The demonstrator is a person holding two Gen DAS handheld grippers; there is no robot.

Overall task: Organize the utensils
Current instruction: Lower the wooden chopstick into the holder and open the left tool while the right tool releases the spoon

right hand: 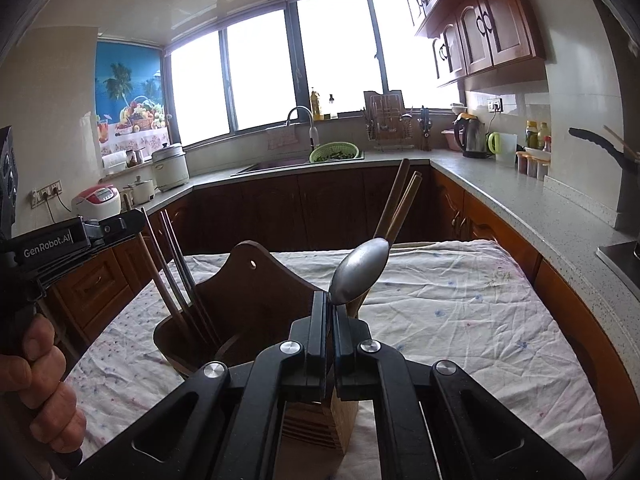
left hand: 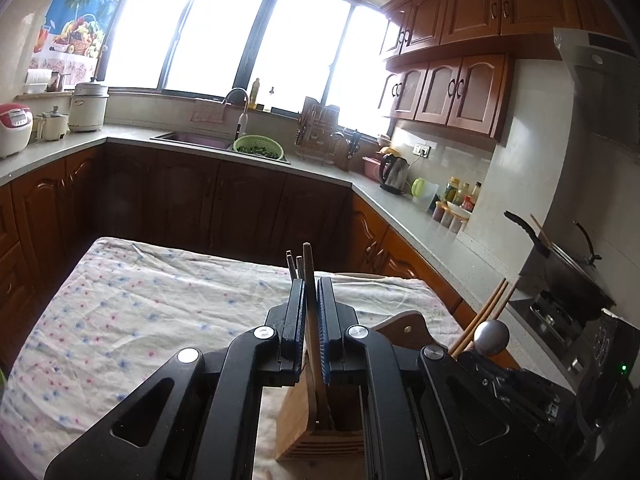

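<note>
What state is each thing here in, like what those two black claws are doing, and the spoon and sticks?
Left gripper: shut on a wooden chopstick.
Right gripper: shut on the metal spoon, bowl up.
Wooden utensil holder: upright on the floral cloth.
Brown chopsticks: standing tilted in the holder.
Grey chopsticks: leaning in the holder's left compartment.

Home kitchen, sink (right hand: 272, 168), wooden cabinets (left hand: 460, 92), rice cooker (right hand: 170, 166), kettle (left hand: 394, 172)
</note>
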